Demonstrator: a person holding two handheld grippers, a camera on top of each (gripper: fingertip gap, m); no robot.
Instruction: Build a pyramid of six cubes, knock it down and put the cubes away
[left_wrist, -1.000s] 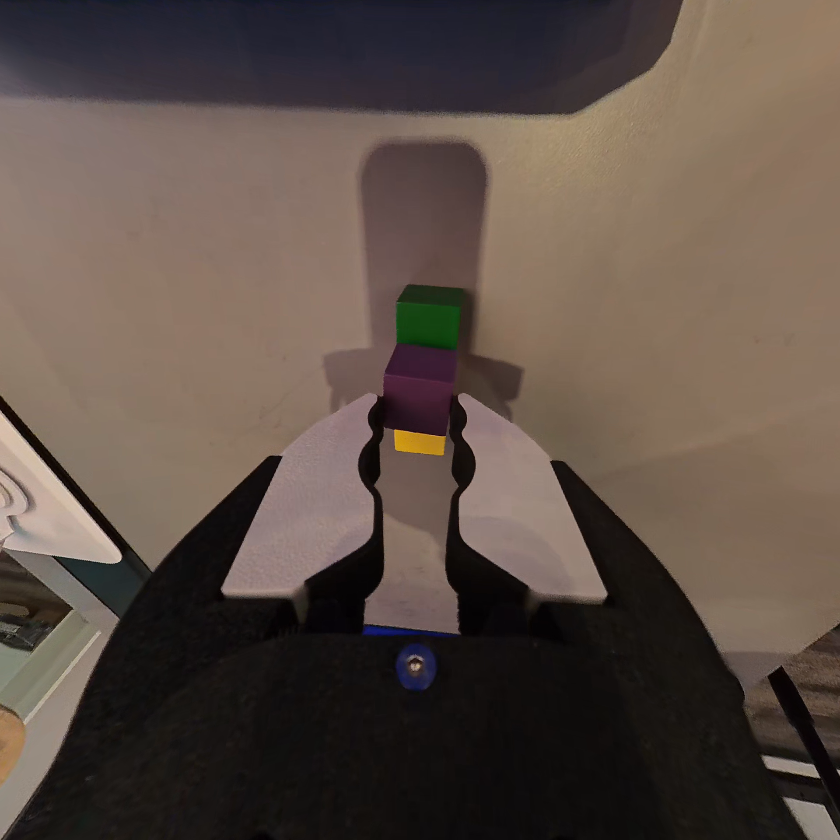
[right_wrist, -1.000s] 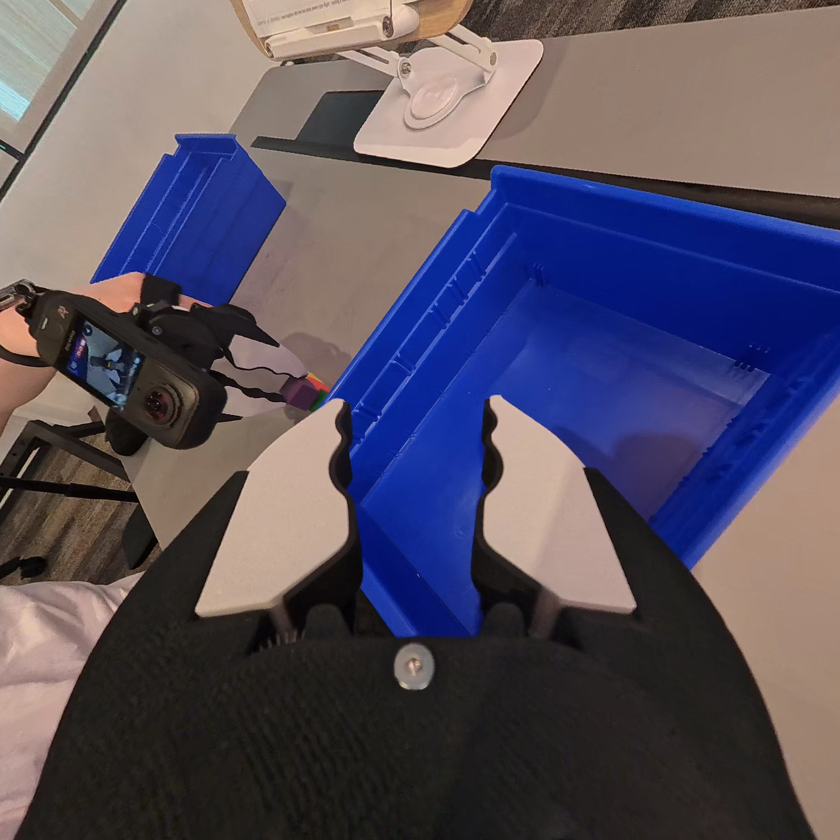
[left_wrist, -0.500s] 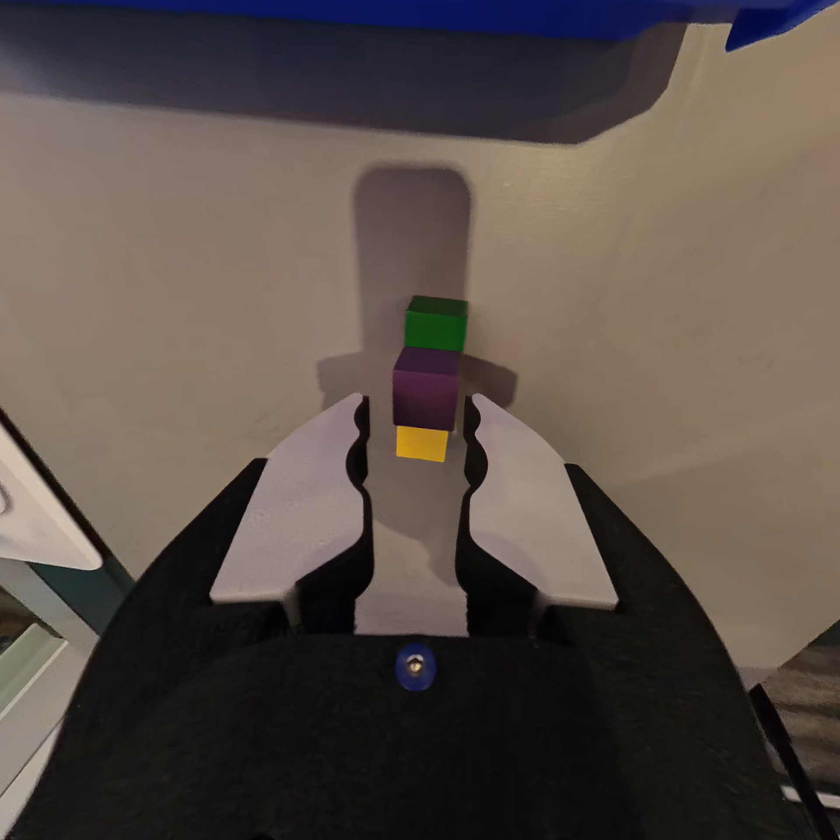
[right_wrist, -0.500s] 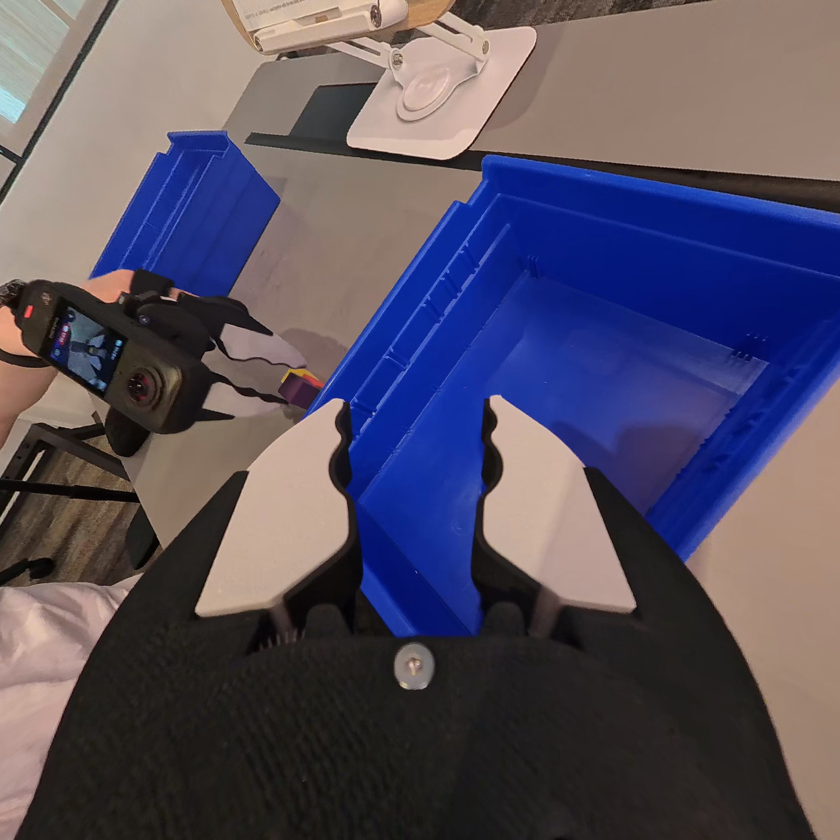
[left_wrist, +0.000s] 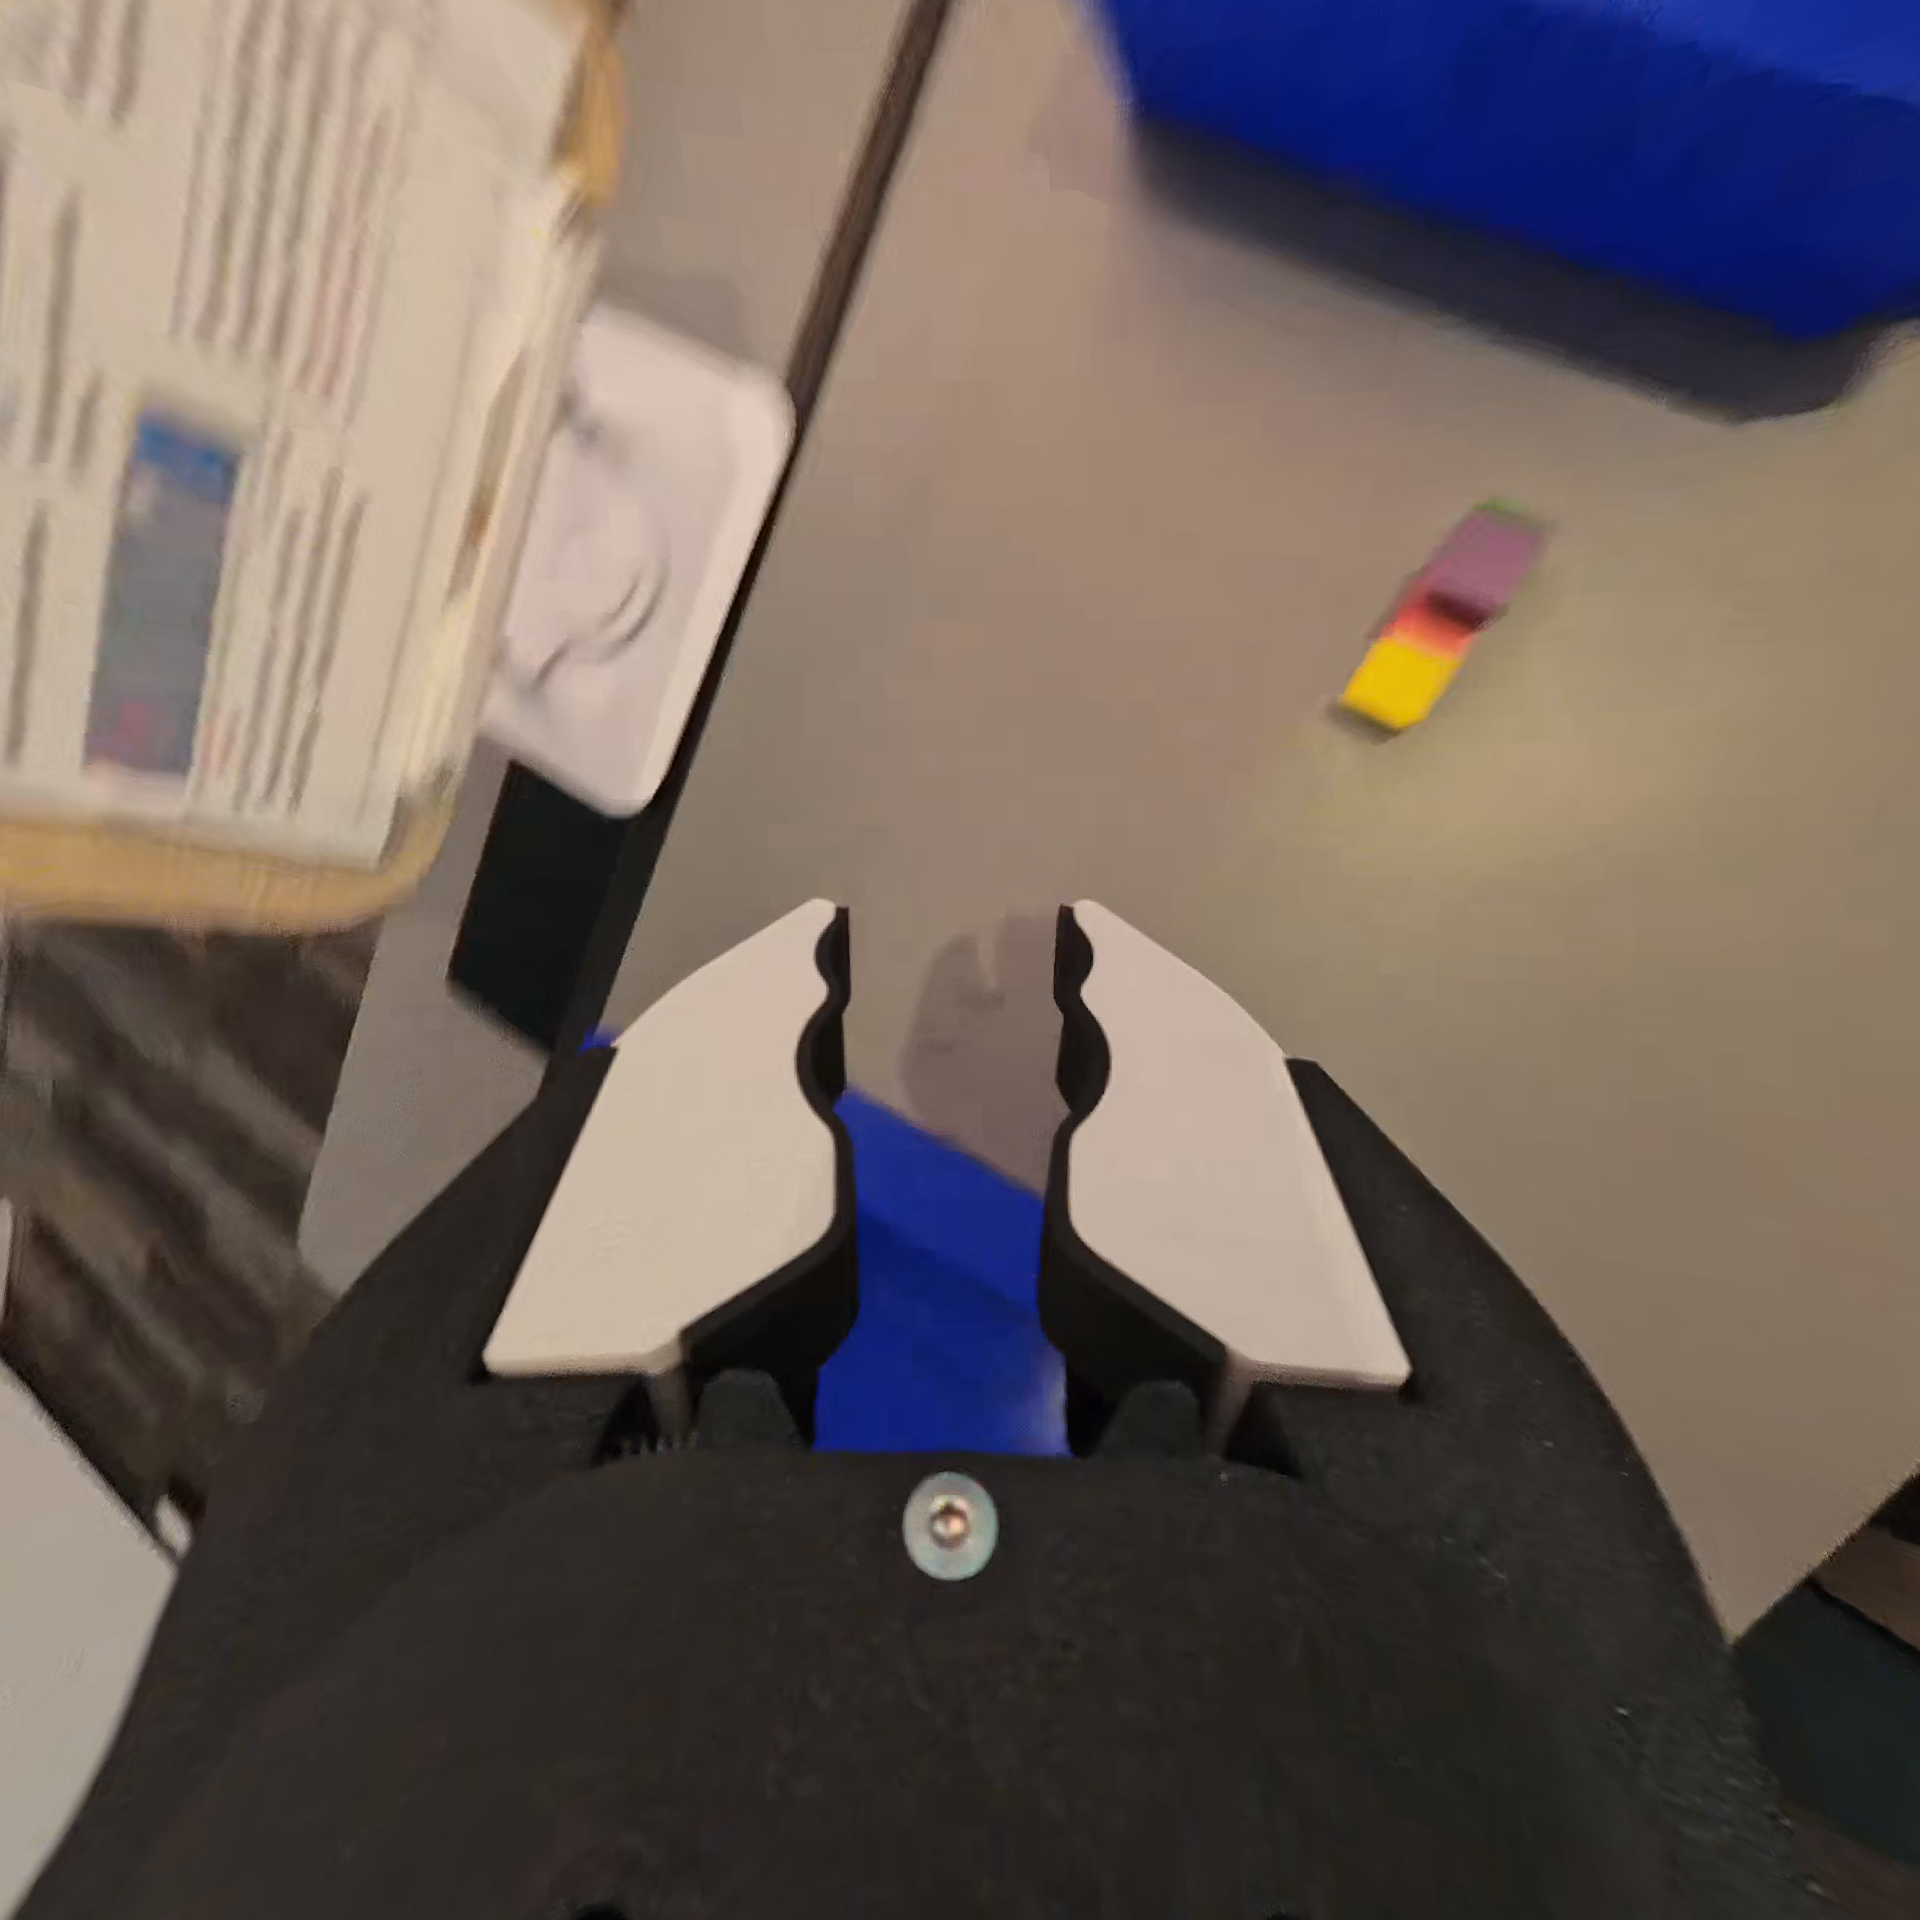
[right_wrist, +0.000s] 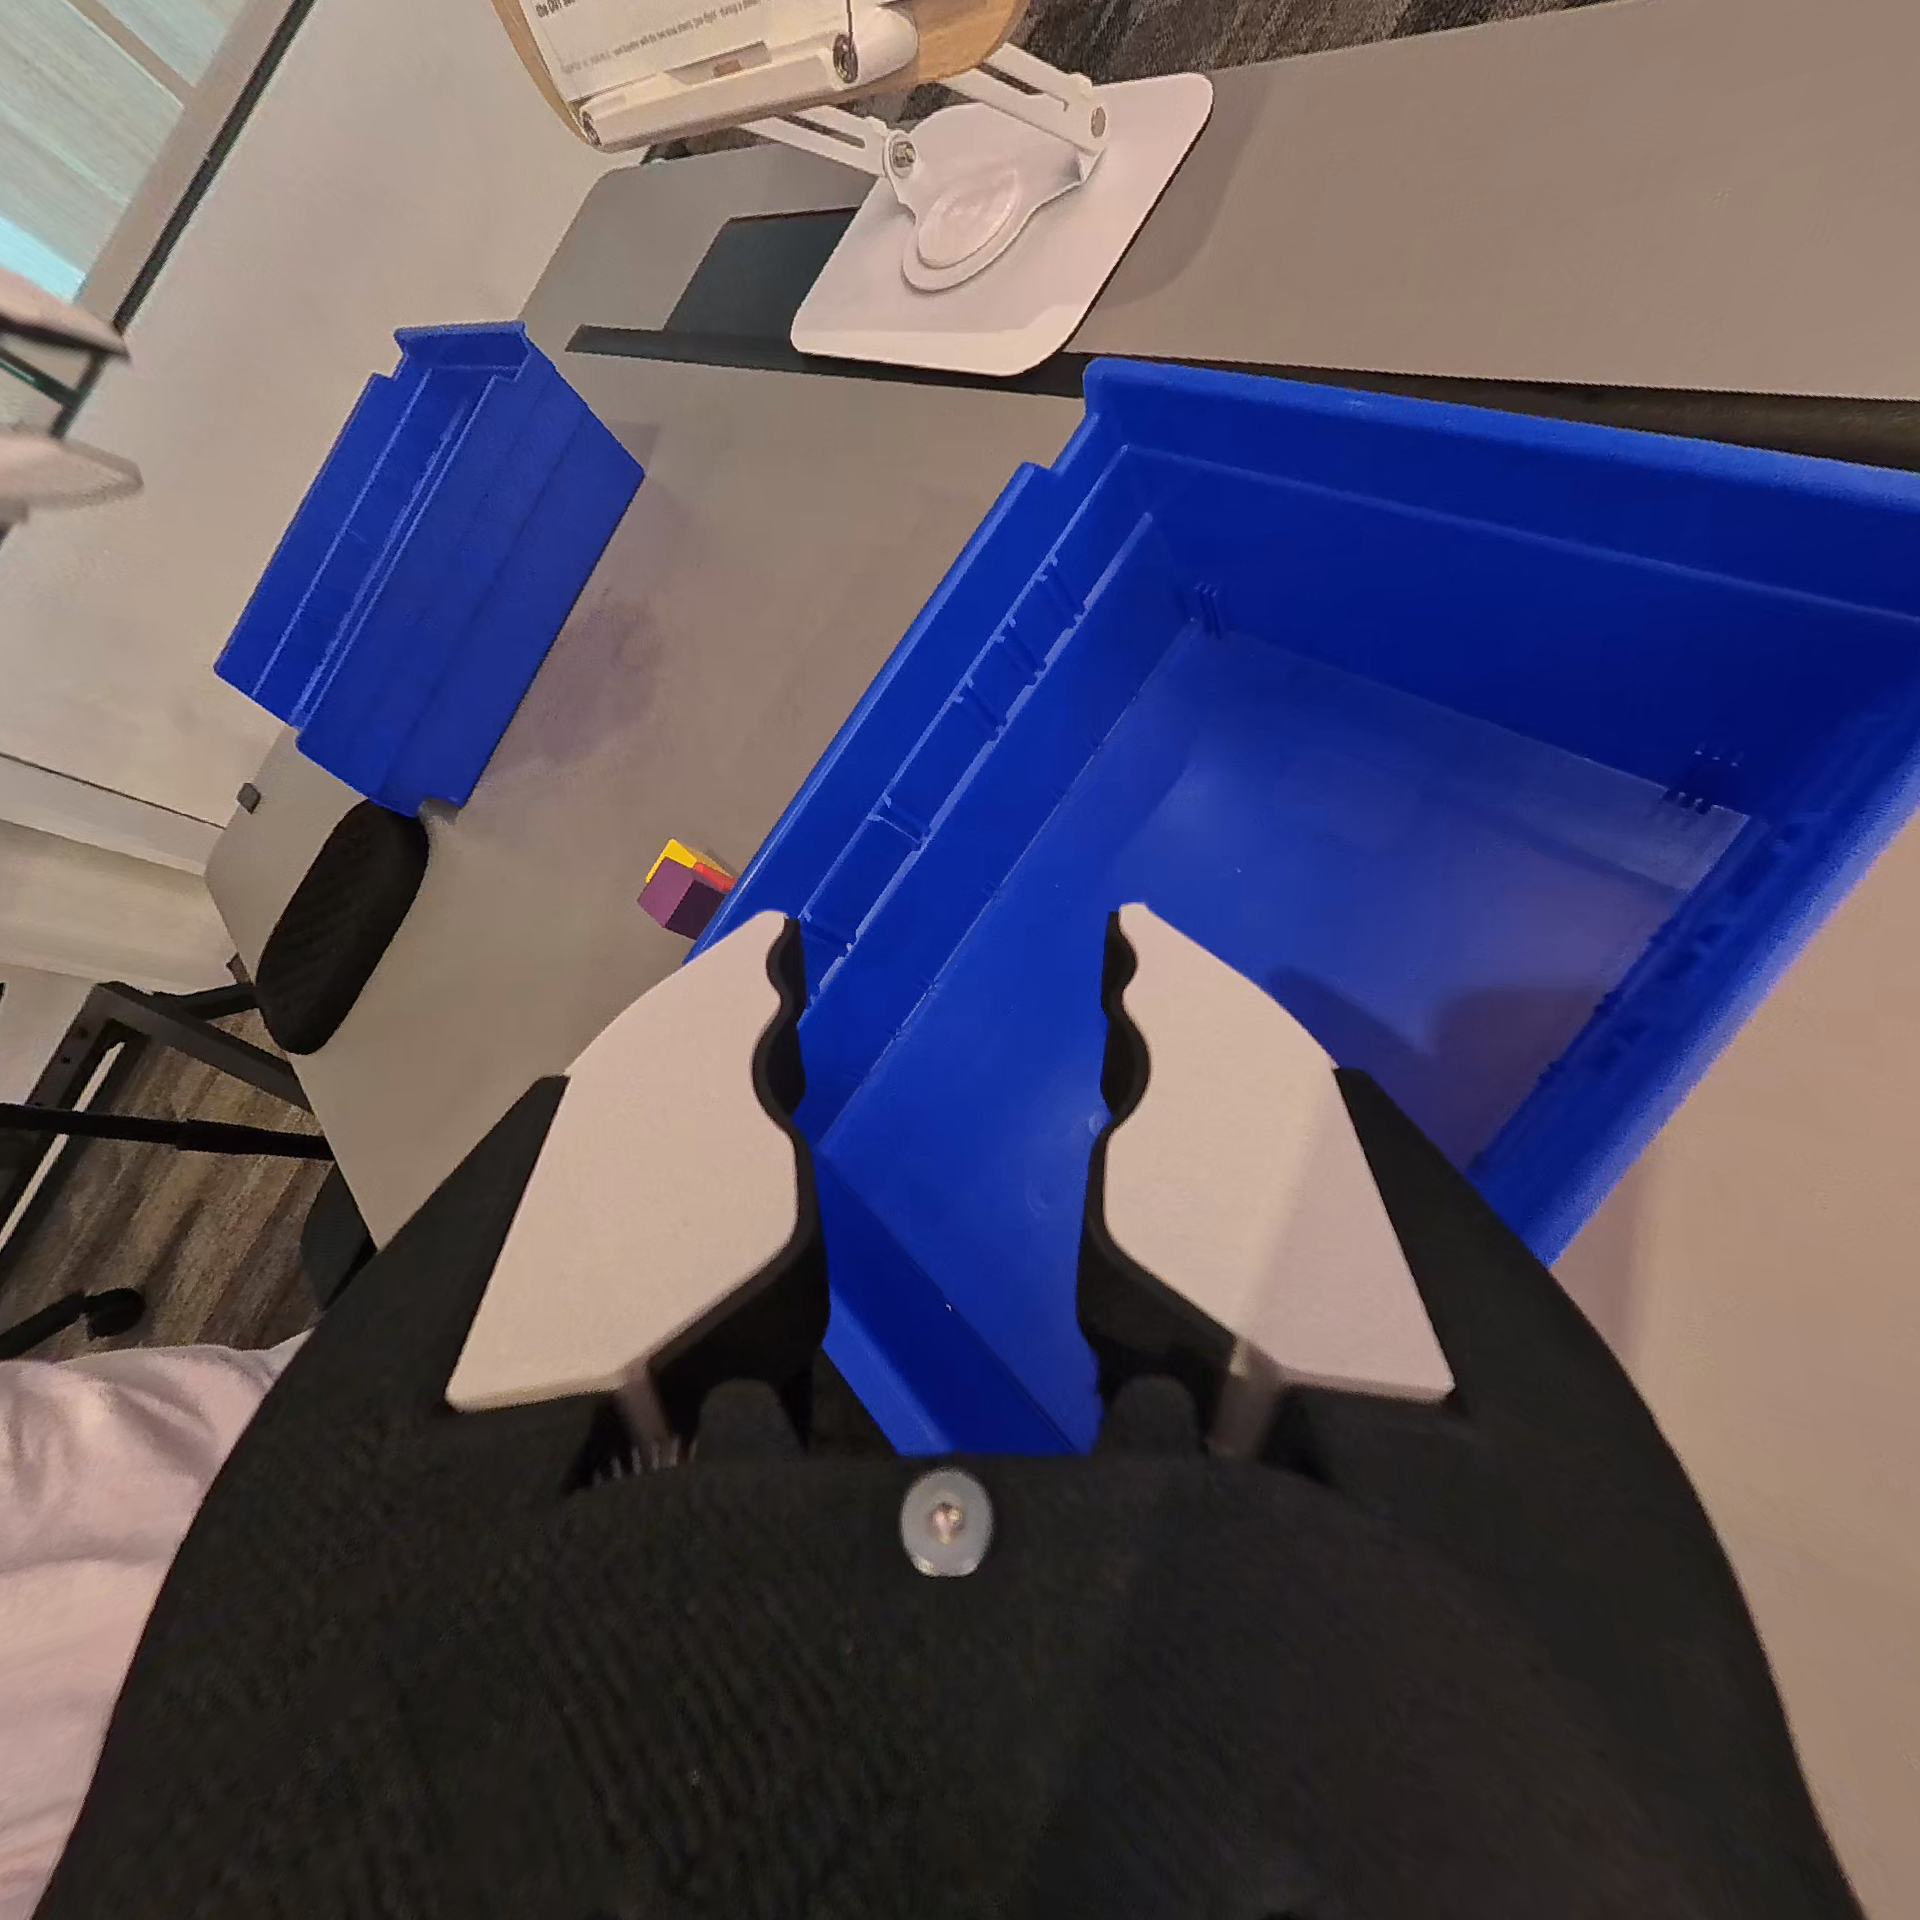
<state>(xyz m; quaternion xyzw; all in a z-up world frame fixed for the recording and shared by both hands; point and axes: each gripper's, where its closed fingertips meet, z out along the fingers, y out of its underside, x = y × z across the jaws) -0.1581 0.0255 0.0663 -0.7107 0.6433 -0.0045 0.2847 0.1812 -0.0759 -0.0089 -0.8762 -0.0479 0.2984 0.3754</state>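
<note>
A small pile of cubes stands on the grey table: a purple cube (left_wrist: 1486, 561) on top, a yellow cube (left_wrist: 1397, 681) at the near end, a red one (left_wrist: 1425, 627) between them and a sliver of green behind. In the right wrist view the purple cube (right_wrist: 681, 899), the yellow cube (right_wrist: 675, 858) and a bit of red show beside the large blue bin (right_wrist: 1403, 520). My left gripper (left_wrist: 951, 920) is open and empty, well back and to the left of the pile. My right gripper (right_wrist: 951, 920) is open and empty over the near end of the large bin.
A second, smaller blue bin (right_wrist: 416, 582) stands at the far left; its edge (left_wrist: 935, 1247) lies under my left gripper. A white stand (right_wrist: 997, 239) with a wooden-backed printed sheet (left_wrist: 239, 436) sits on a second table past a dark gap. A chair (right_wrist: 332, 925) is beside the table. The left gripper's tips are roughly 35 cm from the right gripper's. The purple cube (left_wrist: 1486, 561) sits 20 cm or so from the ends of my left fingers. Seen from the right wrist view (right_wrist: 665, 886) as well.
My left gripper let go of the purple cube, opened, and pulled back fast up and to the left. It has left the right wrist view. My right gripper has barely moved.
</note>
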